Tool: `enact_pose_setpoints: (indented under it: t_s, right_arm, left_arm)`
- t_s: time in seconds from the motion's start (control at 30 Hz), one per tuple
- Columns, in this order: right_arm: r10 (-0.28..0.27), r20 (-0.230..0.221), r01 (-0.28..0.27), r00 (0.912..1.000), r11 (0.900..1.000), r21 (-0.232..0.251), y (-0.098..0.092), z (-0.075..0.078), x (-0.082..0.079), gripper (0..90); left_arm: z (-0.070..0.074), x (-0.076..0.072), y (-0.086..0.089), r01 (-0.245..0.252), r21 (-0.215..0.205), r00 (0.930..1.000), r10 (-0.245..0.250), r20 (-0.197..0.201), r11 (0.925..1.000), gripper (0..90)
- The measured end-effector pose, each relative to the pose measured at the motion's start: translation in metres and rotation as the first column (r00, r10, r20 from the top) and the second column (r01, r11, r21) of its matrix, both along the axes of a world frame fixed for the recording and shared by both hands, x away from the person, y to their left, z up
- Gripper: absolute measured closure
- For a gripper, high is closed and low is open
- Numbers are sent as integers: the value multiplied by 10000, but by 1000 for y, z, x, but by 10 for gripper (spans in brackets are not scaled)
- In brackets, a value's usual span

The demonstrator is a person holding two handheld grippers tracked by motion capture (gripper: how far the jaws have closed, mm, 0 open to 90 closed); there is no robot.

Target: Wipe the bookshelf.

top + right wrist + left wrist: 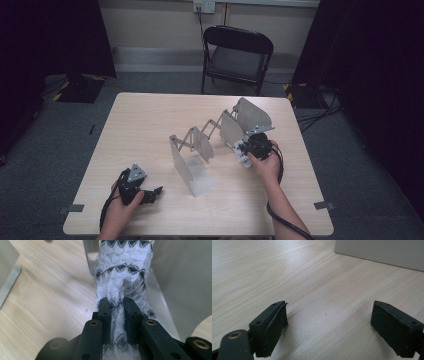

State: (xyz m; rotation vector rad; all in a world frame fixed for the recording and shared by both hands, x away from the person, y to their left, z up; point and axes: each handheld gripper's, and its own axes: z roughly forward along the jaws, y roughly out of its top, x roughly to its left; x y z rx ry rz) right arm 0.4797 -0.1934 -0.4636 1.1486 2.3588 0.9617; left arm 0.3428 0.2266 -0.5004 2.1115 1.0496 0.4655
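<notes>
Between the right claw's (117,302) closed jaws: white knit cloth (123,272) with black zigzag bands, pinched, bunched just ahead against the grey metal rack (180,285). Looks mid-job; cloth gripped, not yet settled on or clear of the rack. Left claw (329,322) open, empty, low over the table (262,272), rack panel beyond. No writing legible.
</notes>
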Motion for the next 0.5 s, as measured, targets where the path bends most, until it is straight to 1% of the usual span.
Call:
enact_pose_setpoints:
  t_s: [0.13,0.17,0.23,0.27,0.3,0.33,0.37,0.4,0.43,0.47,0.5]
  right_arm:
    - [-20,-181,19,9998,10000,-73,-1,-7,-1,782]
    - [-136,-297,131,9995,9998,-157,-2,-8,-3,781]
    - [-115,-284,110,9995,9998,-190,-3,-7,-4,781]
    - [-111,-31,111,9999,9995,-292,-5,1,-6,782]
    - [-167,155,172,9997,9994,-298,-7,8,-7,782]
    - [-167,155,172,9997,9994,-298,-7,8,-7,782]
    - [-210,622,218,9978,9997,-111,-11,24,-9,782]
    - [-210,622,218,9978,9997,-111,-11,24,-9,782]
    - [-298,900,300,9955,9995,-11,-14,33,-11,782]
    - [-392,1345,375,9901,9992,158,-19,52,-12,782]
    - [-392,1345,375,9901,9992,158,-19,52,-12,782]
  left_arm:
    - [0,0,0,0,-1,10000,0,2,10000,133]
    - [0,0,0,-1,-1,10000,1,1,10000,133]
    - [0,0,0,0,0,10000,0,2,10000,133]
    - [0,0,0,0,0,10000,0,2,10000,133]
    - [0,0,0,0,-1,10000,0,1,10000,133]
    - [0,0,0,0,-1,10000,0,1,10000,133]
    - [0,0,0,0,-3,10000,0,1,10000,133]
    - [0,0,0,0,-3,10000,0,1,10000,133]
    - [0,0,0,0,-3,10000,0,2,10000,133]
    - [0,0,0,0,0,10000,0,3,10000,133]
    - [0,0,0,0,0,10000,0,3,10000,133]
